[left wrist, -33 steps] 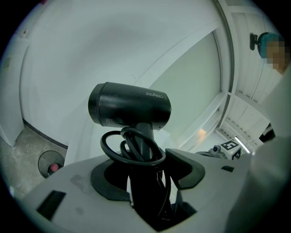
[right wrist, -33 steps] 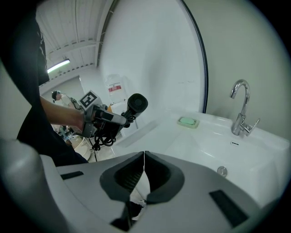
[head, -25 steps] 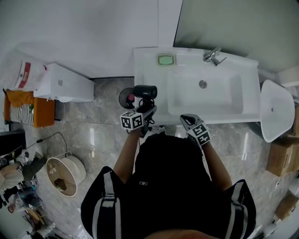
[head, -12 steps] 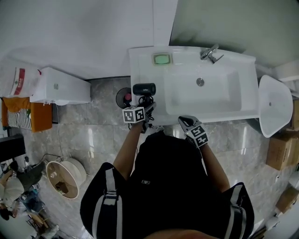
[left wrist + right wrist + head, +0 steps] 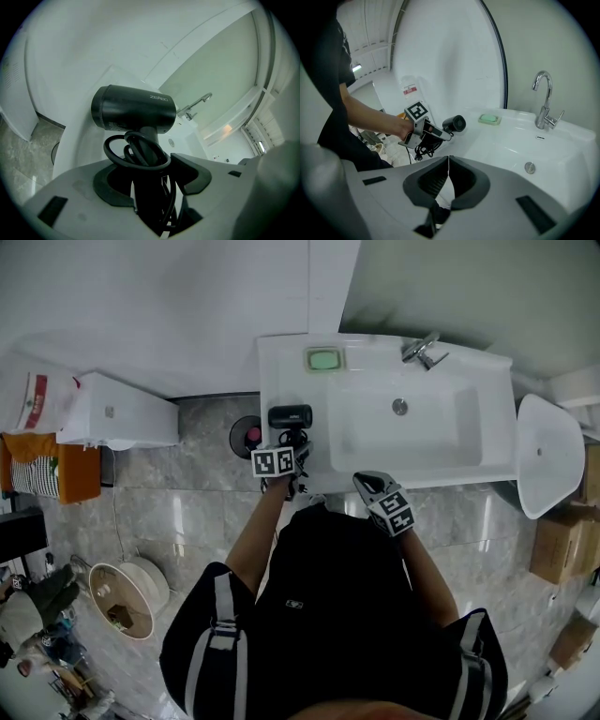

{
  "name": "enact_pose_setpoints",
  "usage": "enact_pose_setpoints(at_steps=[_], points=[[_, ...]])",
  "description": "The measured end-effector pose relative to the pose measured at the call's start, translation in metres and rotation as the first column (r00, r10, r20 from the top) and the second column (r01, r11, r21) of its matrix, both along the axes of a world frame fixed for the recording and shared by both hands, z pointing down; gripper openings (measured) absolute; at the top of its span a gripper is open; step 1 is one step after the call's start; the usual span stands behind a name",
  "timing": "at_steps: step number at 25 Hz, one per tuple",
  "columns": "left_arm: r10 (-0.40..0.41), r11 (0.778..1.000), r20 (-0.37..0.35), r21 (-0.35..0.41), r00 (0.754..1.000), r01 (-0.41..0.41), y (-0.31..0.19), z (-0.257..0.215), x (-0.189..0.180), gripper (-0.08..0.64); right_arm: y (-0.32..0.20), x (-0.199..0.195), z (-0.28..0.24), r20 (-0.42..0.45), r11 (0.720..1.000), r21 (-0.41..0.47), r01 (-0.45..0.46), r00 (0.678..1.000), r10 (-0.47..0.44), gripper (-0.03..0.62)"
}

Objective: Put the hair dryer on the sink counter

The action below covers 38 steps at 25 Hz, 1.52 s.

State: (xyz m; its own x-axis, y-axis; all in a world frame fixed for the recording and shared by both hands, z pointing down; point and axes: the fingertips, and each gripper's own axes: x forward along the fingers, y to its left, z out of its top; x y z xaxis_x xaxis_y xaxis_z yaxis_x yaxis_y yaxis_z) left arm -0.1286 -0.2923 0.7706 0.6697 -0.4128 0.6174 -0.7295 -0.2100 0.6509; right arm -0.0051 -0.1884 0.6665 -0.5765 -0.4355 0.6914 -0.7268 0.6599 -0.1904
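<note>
At the far left of the head view a white cabinet (image 5: 117,413) is seen against the wall, and a round basket (image 5: 131,589) stands on the grey tiled floor (image 5: 187,512) nearer the person. A small dark round object (image 5: 246,435) is seen low down just left of the white sink counter (image 5: 281,381). The left gripper (image 5: 150,176) is clamped on the handle of a black hair dryer (image 5: 133,112), and the coiled black cord (image 5: 112,149) is bunched around that handle just above the jaws. The hair dryer is held with its barrel crosswise over the left end of the counter, beside the basin; whether it touches the surface cannot be told. A green soap bar (image 5: 324,359) lies in its dish at the counter's back left corner, and the drain (image 5: 400,407) and chrome faucet (image 5: 422,350) are seen farther right. The right gripper (image 5: 448,161) is held at the counter's front edge, its jaws pressed together with nothing between them. A white oval fixture (image 5: 548,451) stands past the counter's right end.
</note>
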Motion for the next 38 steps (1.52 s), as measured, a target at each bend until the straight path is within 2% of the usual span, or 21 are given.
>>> enact_pose_setpoints(at_steps=[6, 11, 15, 20, 24, 31, 38], points=[[-0.017, 1.000, 0.040, -0.019, 0.999, 0.018, -0.001, 0.013, -0.002, 0.239, -0.009, -0.001, 0.000, 0.012, 1.000, -0.010, 0.004, 1.000, -0.004, 0.060], [0.016, 1.000, 0.094, -0.021, 0.995, -0.014, -0.001, 0.022, 0.003, 0.239, -0.014, -0.007, -0.001, 0.028, 1.000, -0.010, 0.023, 0.999, -0.022, 0.061], [-0.010, 0.998, 0.034, -0.056, 0.999, 0.012, -0.002, 0.022, 0.005, 0.239, -0.014, -0.010, 0.001, 0.024, 0.999, -0.011, 0.039, 0.999, -0.039, 0.061], [-0.068, 0.996, -0.040, -0.059, 0.997, 0.066, -0.001, 0.020, 0.001, 0.239, -0.013, -0.009, 0.000, 0.022, 0.999, -0.008, 0.049, 0.999, -0.048, 0.061], [-0.073, 0.997, -0.044, -0.035, 0.996, 0.072, -0.001, 0.017, -0.001, 0.240, -0.013, -0.008, -0.001, 0.021, 0.998, -0.001, 0.057, 0.998, -0.057, 0.060], [-0.030, 1.000, 0.039, 0.006, 0.999, 0.030, 0.008, 0.013, -0.006, 0.241, -0.010, -0.005, -0.003, 0.024, 0.998, 0.004, 0.070, 0.997, -0.070, 0.061], [0.011, 0.998, 0.038, 0.062, 0.999, -0.013, 0.014, -0.006, -0.003, 0.259, -0.008, -0.008, -0.008, 0.074, 0.996, 0.027, 0.084, 0.994, -0.086, 0.061]])
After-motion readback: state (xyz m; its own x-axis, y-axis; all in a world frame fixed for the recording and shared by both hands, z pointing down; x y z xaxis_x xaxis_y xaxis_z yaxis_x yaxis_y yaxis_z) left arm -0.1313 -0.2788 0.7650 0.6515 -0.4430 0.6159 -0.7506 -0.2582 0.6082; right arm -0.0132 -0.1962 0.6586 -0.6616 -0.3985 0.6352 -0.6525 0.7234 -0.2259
